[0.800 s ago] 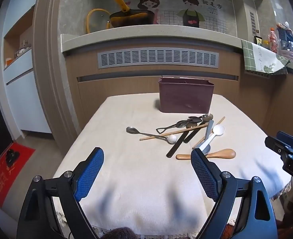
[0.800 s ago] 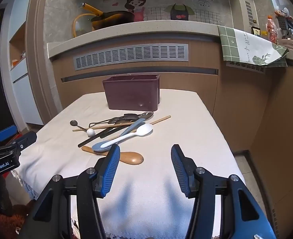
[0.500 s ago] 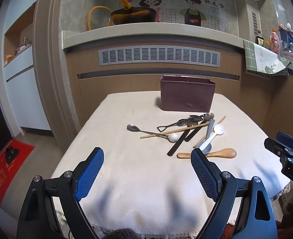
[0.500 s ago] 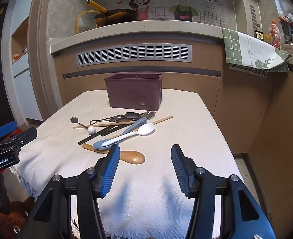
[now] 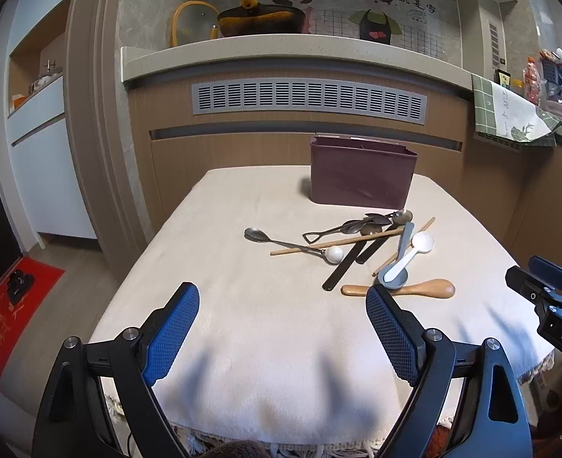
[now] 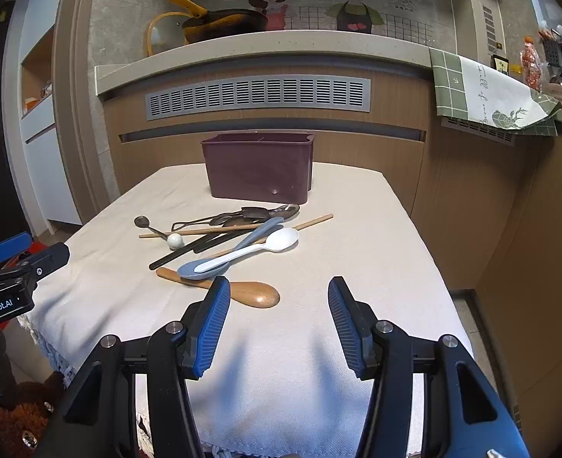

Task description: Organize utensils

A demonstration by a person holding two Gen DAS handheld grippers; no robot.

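**Both tongs spread wide over the near edge, utensil pile untouched**

While both tongs hang over the near end of the bench, neither has anything in it. The left tongs (image 5: 282, 324) are spread about as wide as they go, blue pads well apart, only bare cream tablecloth (image 5: 250, 328) between them. The right tongs (image 6: 279, 316) are gaping too, a bit narrower, also with nothing but cloth between the pads.

Going outward from the right tongs: the wooden spoon (image 6: 239, 289) lies just past the left pad at about 11 o'clock, bowl toward the right. Right behind it, a grey-blue spoon (image 6: 219, 257) with a white plastic spoon (image 6: 258, 248) lying across it. Further out at 11 to 12 o'clock is the tangle: black flat handles (image 6: 189, 250), a pair of wooden chopsticks (image 6: 204, 231), some dark metal spoons (image 6: 258, 212), and a metal spoon with a white ball end (image 6: 175, 240) off at the left of the heap.

Past all that, around 12 o'clock, the maroon utensil holder (image 6: 260, 168) stands upright near the far edge of the bench, close behind the pile. I can't tell what's inside from here.

In the left view the same pile sits at roughly 1 o'clock, with the wooden spoon (image 5: 414, 289) just beyond the right pad.
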